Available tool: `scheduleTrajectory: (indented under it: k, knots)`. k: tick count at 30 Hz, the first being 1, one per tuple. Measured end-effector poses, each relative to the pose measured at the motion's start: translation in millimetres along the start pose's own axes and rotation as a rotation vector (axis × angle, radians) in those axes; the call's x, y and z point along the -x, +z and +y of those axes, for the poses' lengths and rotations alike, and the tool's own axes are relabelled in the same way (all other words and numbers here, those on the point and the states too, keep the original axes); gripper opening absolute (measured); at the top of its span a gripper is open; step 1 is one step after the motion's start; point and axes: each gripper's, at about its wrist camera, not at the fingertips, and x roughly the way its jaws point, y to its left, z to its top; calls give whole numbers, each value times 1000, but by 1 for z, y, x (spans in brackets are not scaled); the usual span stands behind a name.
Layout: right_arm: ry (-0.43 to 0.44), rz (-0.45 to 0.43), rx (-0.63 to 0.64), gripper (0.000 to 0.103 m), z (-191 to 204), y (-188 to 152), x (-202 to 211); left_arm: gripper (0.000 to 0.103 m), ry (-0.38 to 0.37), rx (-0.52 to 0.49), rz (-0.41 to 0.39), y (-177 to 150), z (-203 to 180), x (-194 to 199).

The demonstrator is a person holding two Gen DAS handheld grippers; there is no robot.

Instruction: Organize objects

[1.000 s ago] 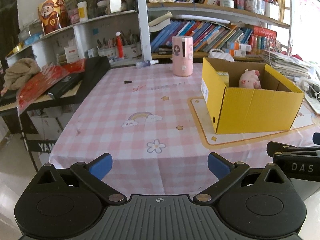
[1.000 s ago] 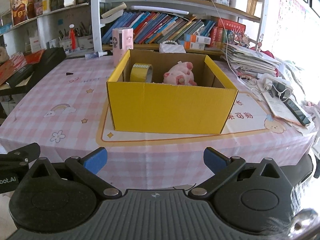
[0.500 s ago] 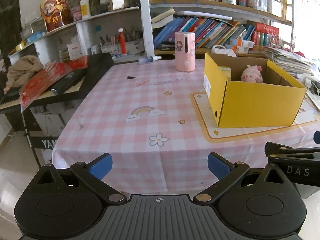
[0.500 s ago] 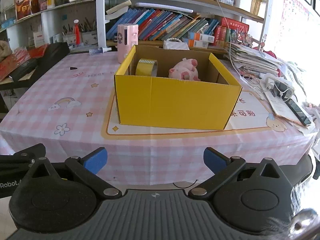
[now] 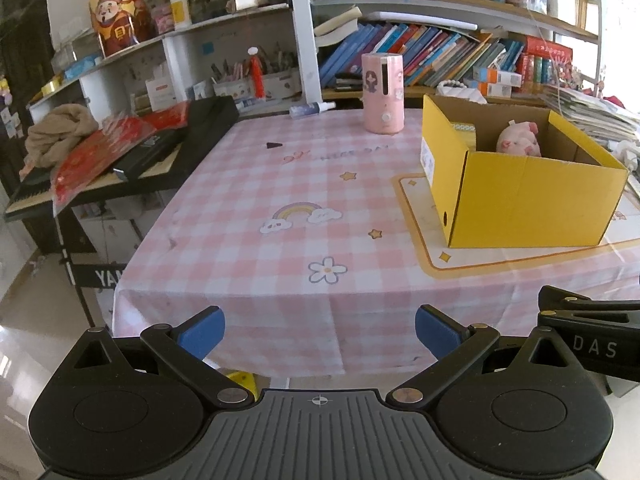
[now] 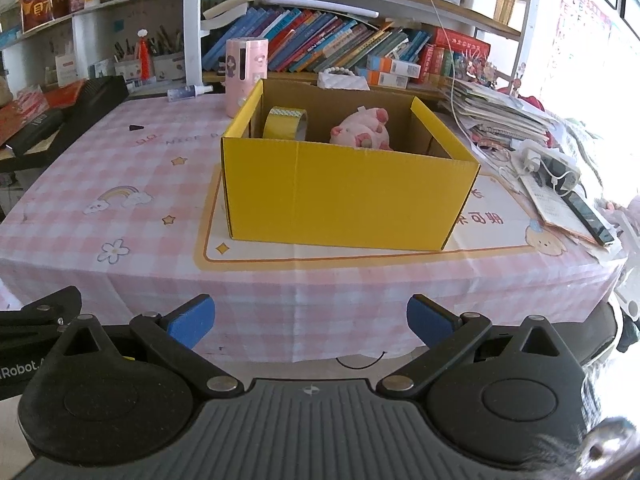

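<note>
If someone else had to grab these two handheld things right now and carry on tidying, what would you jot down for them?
Left tool: open, holding nothing, held off the near edge of the table.
Right tool: open, holding nothing, facing the yellow box.
Done: the pink plush pig and the yellow tape roll lie inside the box.
Left, probably: the pink cylinder stands behind the box, the small spray bottle lies at the far edge, and a small black piece lies on the cloth. Whether they belong in the box is unclear.
</note>
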Motion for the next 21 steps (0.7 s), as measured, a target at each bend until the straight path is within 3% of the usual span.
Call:
scheduleTrajectory:
  k: [21]
  knots:
    - [-6, 3, -5, 101, 1, 1, -2, 102, 6, 24, 21, 0, 1, -3]
